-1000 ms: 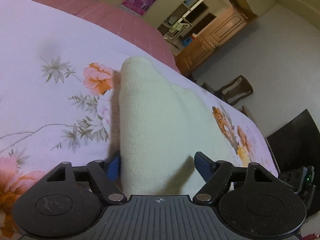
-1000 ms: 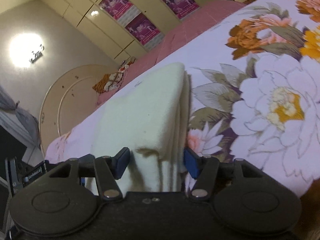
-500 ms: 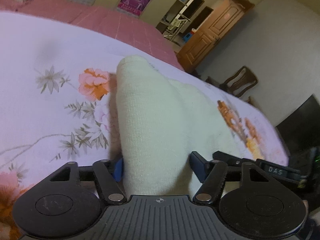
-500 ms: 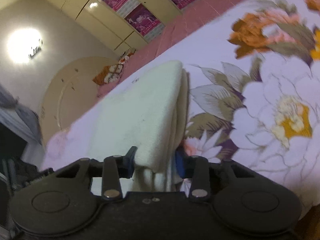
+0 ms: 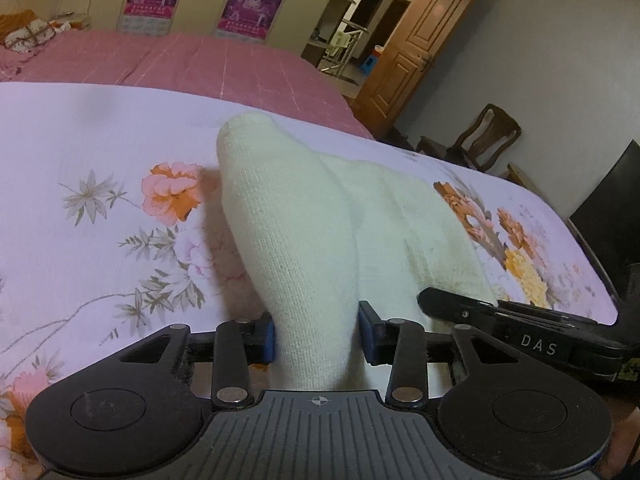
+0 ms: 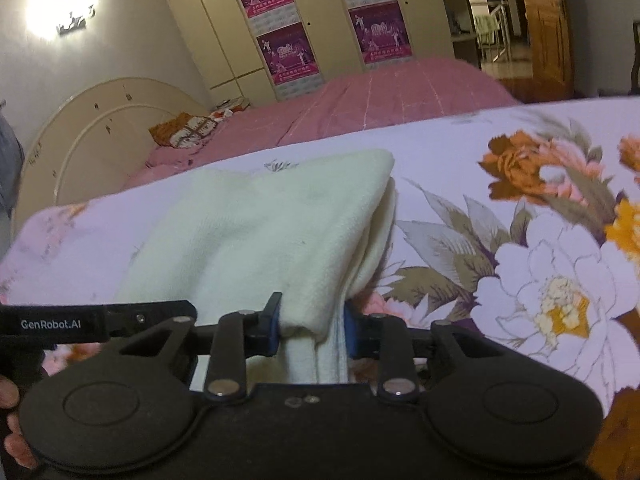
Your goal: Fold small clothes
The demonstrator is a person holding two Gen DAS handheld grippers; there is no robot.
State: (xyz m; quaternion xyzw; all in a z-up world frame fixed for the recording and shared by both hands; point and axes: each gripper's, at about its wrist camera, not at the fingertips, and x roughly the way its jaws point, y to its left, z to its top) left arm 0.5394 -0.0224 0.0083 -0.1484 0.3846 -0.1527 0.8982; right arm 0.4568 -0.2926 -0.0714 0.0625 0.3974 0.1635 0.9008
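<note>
A cream knitted garment (image 5: pixel 304 216) lies folded on the floral bedsheet (image 5: pixel 100 140). Its near edge rises into my left gripper (image 5: pixel 316 336), whose jaws are closing, both blue pads pressing a bunched fold of the knit. In the right wrist view the same garment (image 6: pixel 260 232) shows several stacked layers along its right side. My right gripper (image 6: pixel 310 326) is closing too, its pads pinching the near corner of those layers. Each gripper's body shows at the edge of the other's view.
The floral sheet (image 6: pixel 520 280) covers the near part of the bed; a pink bedspread (image 5: pixel 180 60) lies beyond it. A wooden chair (image 5: pixel 488 136) and a door (image 5: pixel 416 52) stand past the bed's right edge. A wardrobe (image 6: pixel 320 20) and a round headboard (image 6: pixel 80 132) are behind.
Both grippers' jaws have narrowed onto the garment's near edge, which now stands bunched and lifted between the pads. Both views have rolled closer to level, and the right gripper has come beside the left.
</note>
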